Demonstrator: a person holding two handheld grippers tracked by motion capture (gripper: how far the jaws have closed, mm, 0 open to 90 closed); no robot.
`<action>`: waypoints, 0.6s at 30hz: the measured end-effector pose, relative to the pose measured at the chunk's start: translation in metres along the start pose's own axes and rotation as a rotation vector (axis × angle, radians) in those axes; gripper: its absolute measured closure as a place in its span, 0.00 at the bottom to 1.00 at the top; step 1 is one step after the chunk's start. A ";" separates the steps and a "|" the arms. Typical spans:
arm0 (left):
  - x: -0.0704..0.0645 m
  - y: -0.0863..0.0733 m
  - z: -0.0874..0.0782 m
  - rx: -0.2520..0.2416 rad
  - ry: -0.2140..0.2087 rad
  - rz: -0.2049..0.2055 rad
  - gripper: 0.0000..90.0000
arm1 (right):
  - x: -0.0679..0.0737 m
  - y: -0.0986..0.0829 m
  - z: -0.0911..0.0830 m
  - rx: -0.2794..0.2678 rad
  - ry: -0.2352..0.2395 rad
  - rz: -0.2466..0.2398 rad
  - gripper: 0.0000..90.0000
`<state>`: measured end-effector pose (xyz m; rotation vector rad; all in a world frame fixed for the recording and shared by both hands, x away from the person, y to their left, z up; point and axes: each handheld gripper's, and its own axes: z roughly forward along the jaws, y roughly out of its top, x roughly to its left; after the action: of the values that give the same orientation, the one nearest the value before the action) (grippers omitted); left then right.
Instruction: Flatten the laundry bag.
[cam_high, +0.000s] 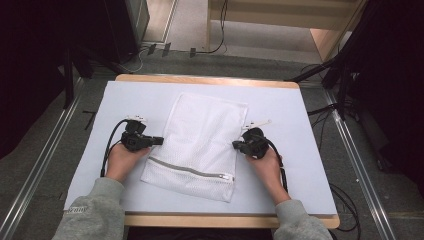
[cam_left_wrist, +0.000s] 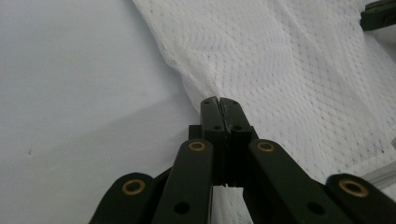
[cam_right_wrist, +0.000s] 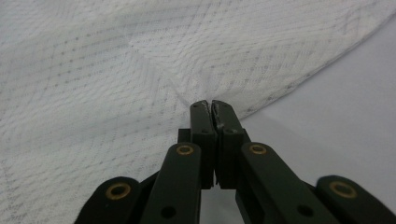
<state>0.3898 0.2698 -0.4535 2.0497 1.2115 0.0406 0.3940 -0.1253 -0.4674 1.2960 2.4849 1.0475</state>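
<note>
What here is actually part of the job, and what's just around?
In use: white mesh bag; left gripper and right gripper, each pinching a side edge of it.

Just around: white table cover; floor cables.

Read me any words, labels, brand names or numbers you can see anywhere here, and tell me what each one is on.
No text can be read.
Sleeve cuff at the person's left: a small dark mark, too small and blurred to read.
White mesh bag: no print or label visible, just the zipper.
Left gripper and right gripper: no markings visible.
</note>
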 end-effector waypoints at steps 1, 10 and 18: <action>-0.001 0.000 0.000 0.001 -0.004 0.003 1.00 | -0.002 0.001 0.000 0.001 0.003 0.006 1.00; -0.006 -0.009 -0.006 -0.008 -0.008 -0.008 1.00 | -0.021 0.012 0.008 -0.006 0.019 0.017 1.00; -0.008 -0.017 -0.015 -0.019 0.007 -0.019 1.00 | -0.030 0.026 0.021 -0.027 0.036 0.012 1.00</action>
<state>0.3674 0.2765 -0.4504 2.0227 1.2302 0.0503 0.4380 -0.1276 -0.4715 1.2974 2.4824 1.1132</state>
